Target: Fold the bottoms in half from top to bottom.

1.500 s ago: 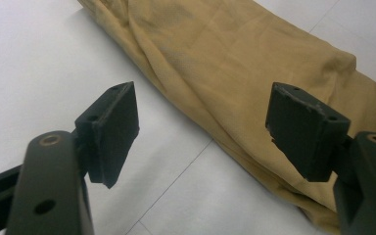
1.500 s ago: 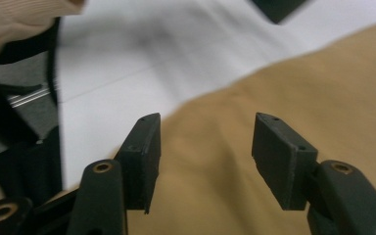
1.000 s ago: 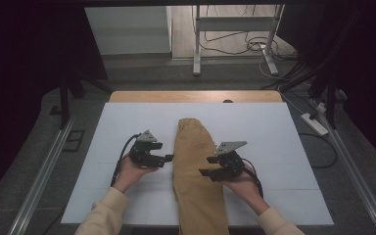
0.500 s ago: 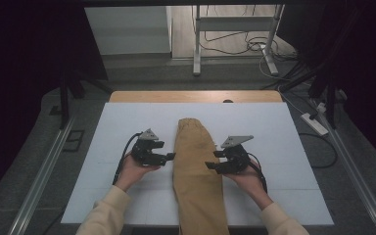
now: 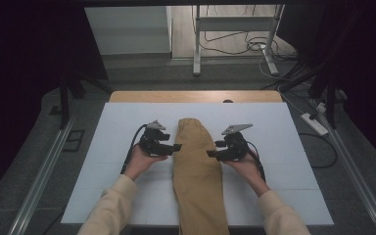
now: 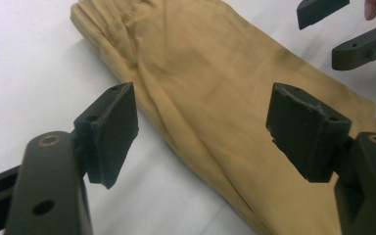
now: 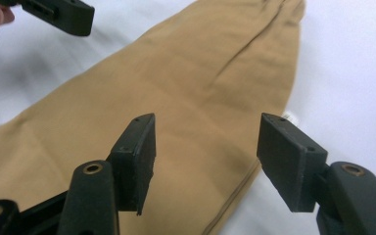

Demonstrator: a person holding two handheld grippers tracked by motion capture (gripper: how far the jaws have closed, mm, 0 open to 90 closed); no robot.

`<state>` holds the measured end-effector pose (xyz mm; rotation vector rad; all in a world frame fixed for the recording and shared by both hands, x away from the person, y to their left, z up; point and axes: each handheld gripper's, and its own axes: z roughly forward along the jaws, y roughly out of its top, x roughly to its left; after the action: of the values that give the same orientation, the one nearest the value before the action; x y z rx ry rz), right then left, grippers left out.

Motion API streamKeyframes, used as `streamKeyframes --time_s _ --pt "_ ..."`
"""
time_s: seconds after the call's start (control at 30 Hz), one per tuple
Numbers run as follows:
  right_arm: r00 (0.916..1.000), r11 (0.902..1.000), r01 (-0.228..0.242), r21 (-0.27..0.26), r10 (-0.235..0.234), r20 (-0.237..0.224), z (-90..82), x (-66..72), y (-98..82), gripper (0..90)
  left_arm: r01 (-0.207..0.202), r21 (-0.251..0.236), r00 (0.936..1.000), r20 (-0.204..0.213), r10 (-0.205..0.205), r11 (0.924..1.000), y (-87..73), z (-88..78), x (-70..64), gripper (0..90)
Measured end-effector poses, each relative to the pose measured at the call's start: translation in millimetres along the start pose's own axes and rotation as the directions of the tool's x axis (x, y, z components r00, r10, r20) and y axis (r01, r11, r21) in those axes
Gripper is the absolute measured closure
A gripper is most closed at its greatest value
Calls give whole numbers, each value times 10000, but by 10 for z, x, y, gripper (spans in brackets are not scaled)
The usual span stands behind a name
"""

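Sleeves of pale cream cloth come in over the near edge of the white table top (image 5: 117, 122), each hand carrying a black two-jaw gripper. Between them lies the tan folded pair of trousers (image 5: 196, 171), a long narrow bundle whose long axis runs from the near edge, which it overhangs, straight toward the far edge, ending in a rounded, gathered end about mid-table.

The left gripper (image 5: 172, 147) sits at the bundle's left edge, its jaws wide apart and holding nothing; in the left gripper view the cloth's edge runs between the two pads without touching them. The right gripper (image 5: 214, 153) faces it from the right edge, jaws likewise parted with no cloth pinched, and these have just been opening a little further; the fabric's seamed edge lies below the gap.

Both tools point inward across the short axis, about equally near, roughly level with each other. The coming move likely turns on each taking its own side edge.
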<state>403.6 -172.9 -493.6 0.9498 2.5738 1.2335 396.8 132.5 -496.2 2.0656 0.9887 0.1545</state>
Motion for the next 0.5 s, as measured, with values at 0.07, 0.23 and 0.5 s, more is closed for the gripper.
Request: streamKeyframes --time_s 0.07,0.23,0.5 --pt "10000 10000 -54 37 54 30 24 -31 34 397 124 1 9999 -36 -124 9999 29 26 34 265" --pt "9998 9998 -199 58 199 102 92 -107 116 397 295 85 9995 -124 -294 9995 77 98 99 260" --pt "9989 9990 -452 -72 453 132 197 -215 147 408 414 193 9989 -231 -409 9990 100 172 183 261"
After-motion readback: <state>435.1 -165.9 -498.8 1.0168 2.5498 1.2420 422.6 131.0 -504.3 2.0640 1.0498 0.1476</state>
